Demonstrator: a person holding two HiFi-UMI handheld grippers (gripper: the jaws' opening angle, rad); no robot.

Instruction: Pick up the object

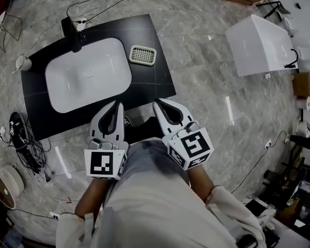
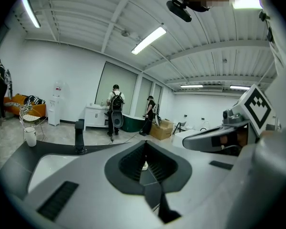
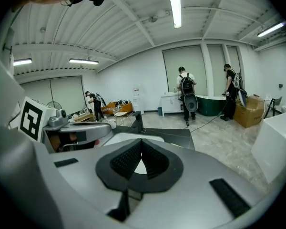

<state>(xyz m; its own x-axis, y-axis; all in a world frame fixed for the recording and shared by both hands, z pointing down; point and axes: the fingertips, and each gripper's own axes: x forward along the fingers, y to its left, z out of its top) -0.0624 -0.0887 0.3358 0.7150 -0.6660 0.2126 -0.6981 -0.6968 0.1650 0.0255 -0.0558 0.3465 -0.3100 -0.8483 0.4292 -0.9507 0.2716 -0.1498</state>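
The pale, slotted rectangular soap dish (image 1: 143, 55) lies flat on the black desk (image 1: 160, 81), just beside the far right corner of the white rounded basin (image 1: 88, 74) and near the desk's right edge, with nothing touching it. A bare strip of black surface runs from the dish back to the desk's near edge. Over that near edge hover the left tool (image 1: 117, 104) and the right tool (image 1: 157, 103), side by side and well apart from the dish. In each gripper view the ribbed pads meet at the tips, so both tools are closed and empty. Their marker cubes carry black-and-white square patterns but no readable words. A black faucet (image 1: 73, 35) stands at the basin's far left, and a white cup (image 1: 23, 62) sits at the desk's left corner. Grey marble floor (image 1: 206, 87) surrounds the desk, with a white box-shaped unit (image 1: 258, 45) off to the right.
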